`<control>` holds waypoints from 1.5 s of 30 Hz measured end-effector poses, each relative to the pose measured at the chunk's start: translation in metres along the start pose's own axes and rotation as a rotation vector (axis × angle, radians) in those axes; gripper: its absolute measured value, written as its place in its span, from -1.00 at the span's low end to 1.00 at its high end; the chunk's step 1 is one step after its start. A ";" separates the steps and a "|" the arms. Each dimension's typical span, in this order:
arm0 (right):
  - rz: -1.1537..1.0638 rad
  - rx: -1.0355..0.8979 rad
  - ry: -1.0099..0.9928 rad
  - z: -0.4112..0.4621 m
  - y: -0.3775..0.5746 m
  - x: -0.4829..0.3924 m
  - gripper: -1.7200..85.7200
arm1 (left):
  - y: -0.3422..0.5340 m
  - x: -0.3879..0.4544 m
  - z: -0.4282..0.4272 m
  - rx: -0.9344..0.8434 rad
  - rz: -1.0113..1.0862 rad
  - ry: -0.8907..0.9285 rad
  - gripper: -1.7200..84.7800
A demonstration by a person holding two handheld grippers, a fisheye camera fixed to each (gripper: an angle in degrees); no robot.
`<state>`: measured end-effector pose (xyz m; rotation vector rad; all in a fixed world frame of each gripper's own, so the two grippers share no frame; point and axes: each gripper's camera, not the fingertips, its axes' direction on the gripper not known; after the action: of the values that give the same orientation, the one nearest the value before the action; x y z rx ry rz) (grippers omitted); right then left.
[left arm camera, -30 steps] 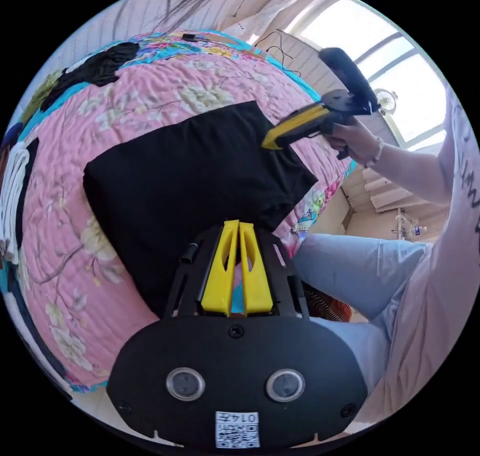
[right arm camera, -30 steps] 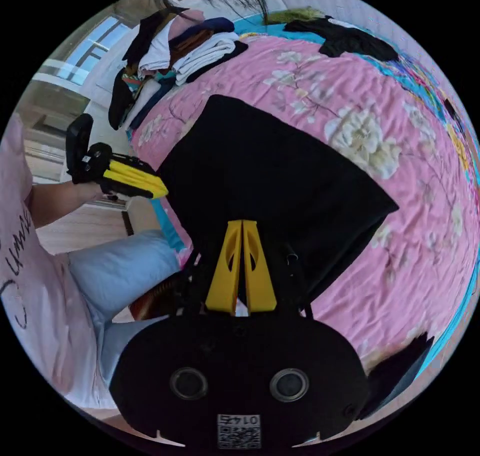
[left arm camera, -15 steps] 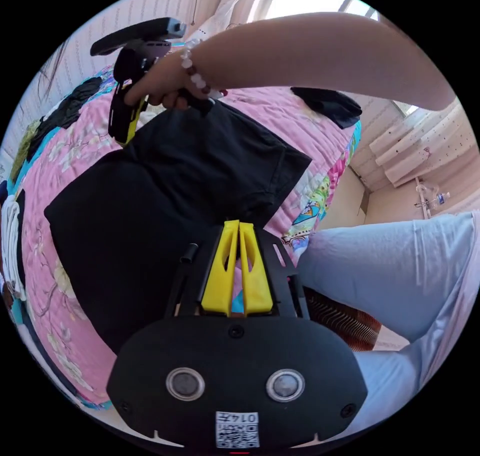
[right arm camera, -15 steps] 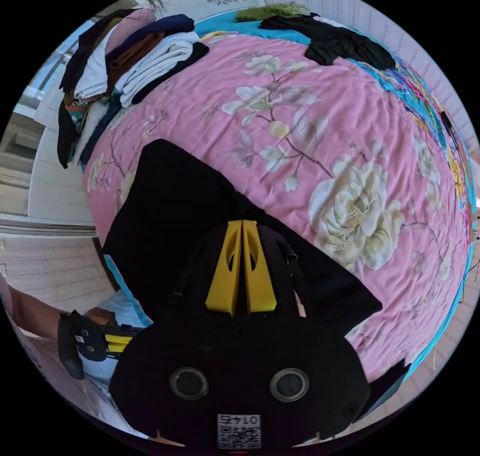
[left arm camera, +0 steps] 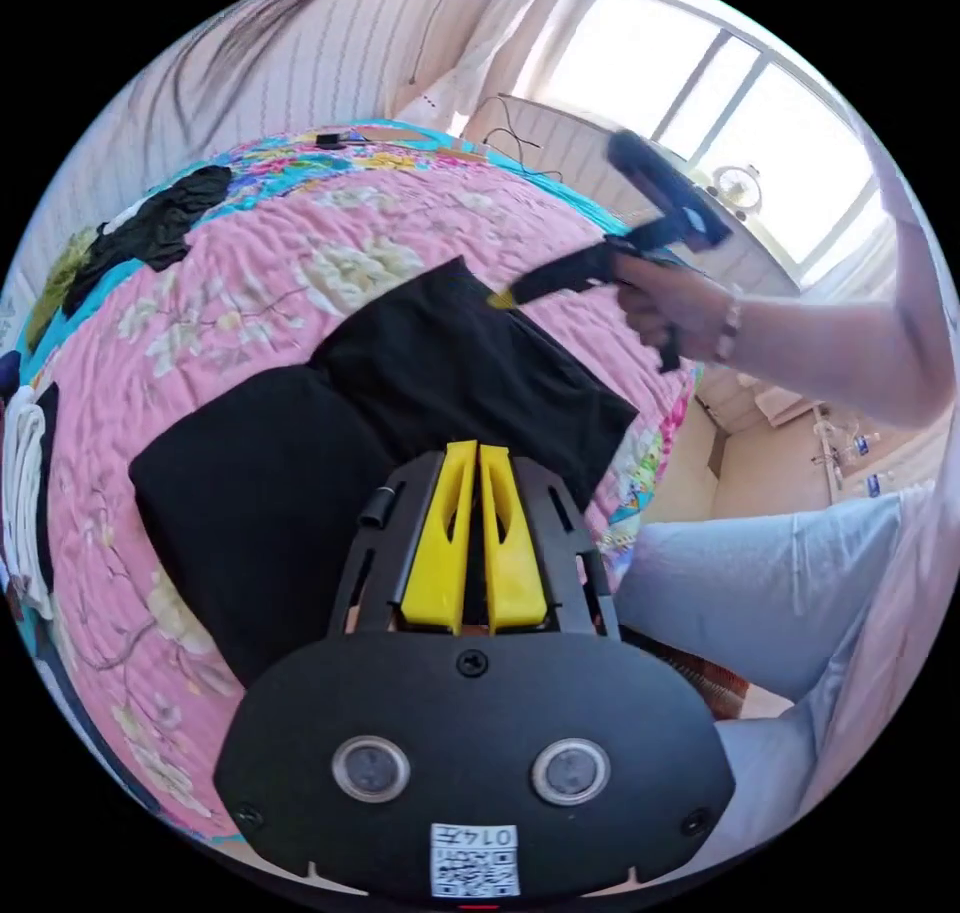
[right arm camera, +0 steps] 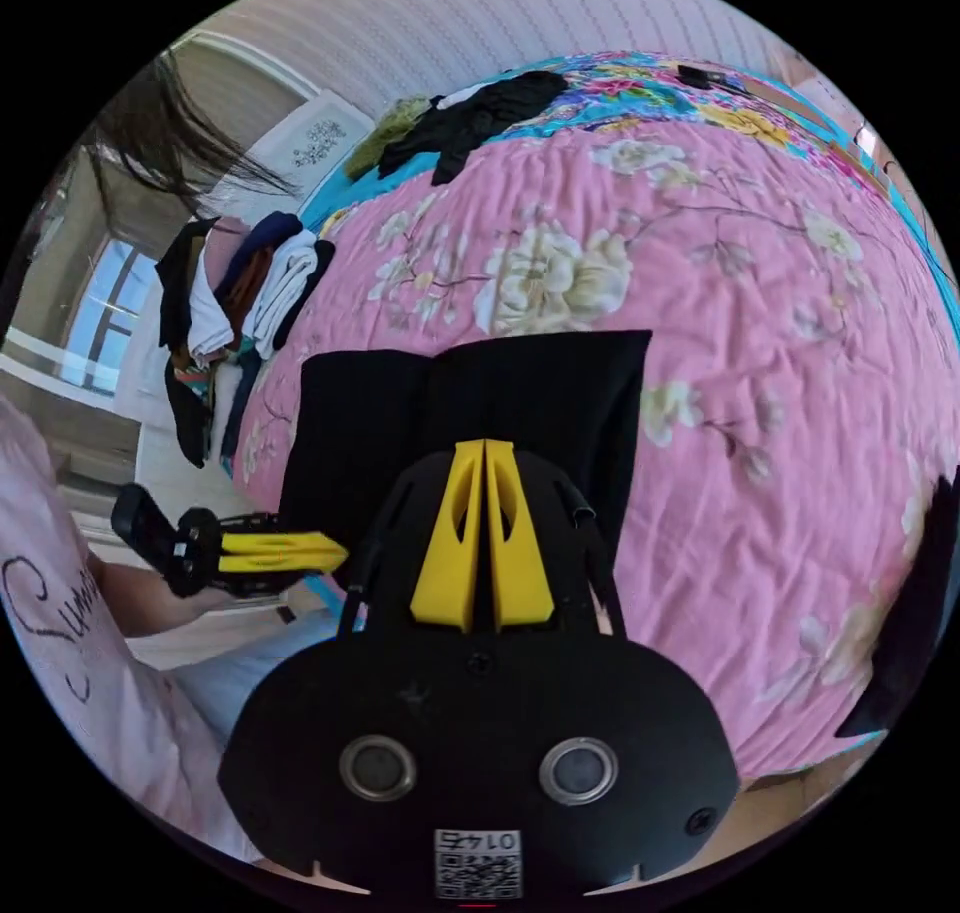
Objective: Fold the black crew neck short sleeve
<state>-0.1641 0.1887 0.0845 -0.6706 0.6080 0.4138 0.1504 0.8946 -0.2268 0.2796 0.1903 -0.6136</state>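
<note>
The black short-sleeve shirt [left arm camera: 330, 423] lies folded on the pink flowered quilt [left arm camera: 200, 303], one layer lapped over the other. My left gripper [left arm camera: 477, 446] hangs above its near edge, yellow jaws shut with nothing between them. A hand holds my right gripper [left arm camera: 503, 299] above the shirt's far right corner, apart from the cloth. In the right gripper view the shirt [right arm camera: 500, 383] is a squat rectangle beyond my right gripper [right arm camera: 485, 443], whose jaws are shut and empty. The left gripper [right arm camera: 338, 553] shows at the left, shut, off the bed's edge.
A pile of folded clothes [right arm camera: 250, 293] sits at the bed's left end. A loose dark garment [right arm camera: 470, 118] lies at the far side, and another black cloth [right arm camera: 920, 593] at the right edge. The person's legs in light blue trousers [left arm camera: 760, 583] are beside the bed.
The right hand reached across the shirt half a second ago and has drawn back to the right. The shirt now lies narrower, with one layer folded over. Both pairs of jaws stayed shut.
</note>
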 end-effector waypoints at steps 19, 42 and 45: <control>0.289 -0.073 -0.119 0.026 0.103 0.110 -0.88 | -0.203 0.017 0.159 -0.114 0.108 -0.024 -0.92; -0.439 -0.557 -0.637 0.146 0.006 -0.084 -0.79 | 0.026 -0.184 -0.076 -0.071 -0.595 -0.400 -0.90; -0.538 -0.523 -0.509 0.127 -0.016 -0.083 -0.80 | 0.049 -0.170 -0.081 -0.058 -0.644 -0.266 -0.86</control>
<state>-0.1688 0.2507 0.2238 -1.1414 -0.1856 0.2175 0.0359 1.0499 -0.2498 0.0715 0.0362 -1.2723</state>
